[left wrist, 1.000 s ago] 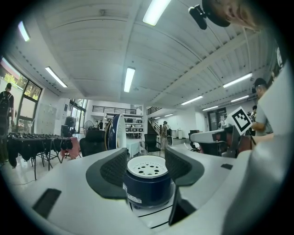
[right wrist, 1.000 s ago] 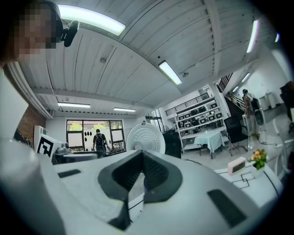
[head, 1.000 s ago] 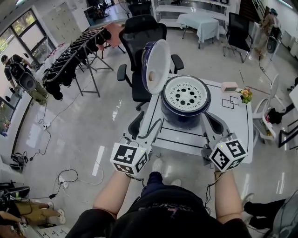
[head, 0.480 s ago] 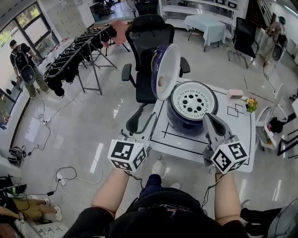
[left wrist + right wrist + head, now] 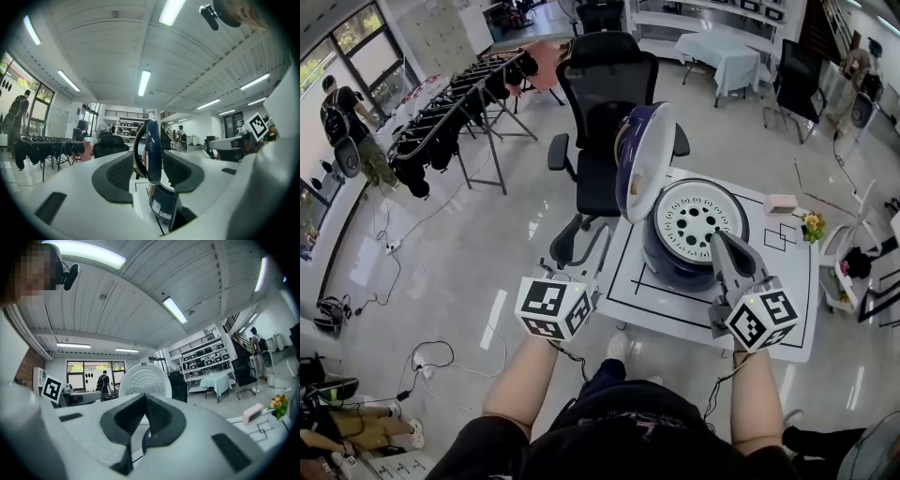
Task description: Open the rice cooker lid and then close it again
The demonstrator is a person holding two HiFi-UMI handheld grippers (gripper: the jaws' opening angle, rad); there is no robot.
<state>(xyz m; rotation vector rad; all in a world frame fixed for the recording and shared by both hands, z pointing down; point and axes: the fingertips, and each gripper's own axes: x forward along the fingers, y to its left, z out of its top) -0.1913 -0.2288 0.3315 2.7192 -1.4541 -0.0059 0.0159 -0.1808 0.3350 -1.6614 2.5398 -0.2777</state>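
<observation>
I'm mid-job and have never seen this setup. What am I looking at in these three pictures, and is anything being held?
No robot here: a person holds a pair of tongs in each hand, and the marker cubes belong to them. The head view looks down from the person's head and shows the left tongs and the right tongs. The other two pictures come from cameras riding on each pair, looking along its jaws. On the white table stands a rice cooker with its lid upright and open. A pink box and small flowers sit further right. The left tongs' jaws are closing on nothing; the lid only shows ahead through their gap. The right tongs are shut and empty.
</observation>
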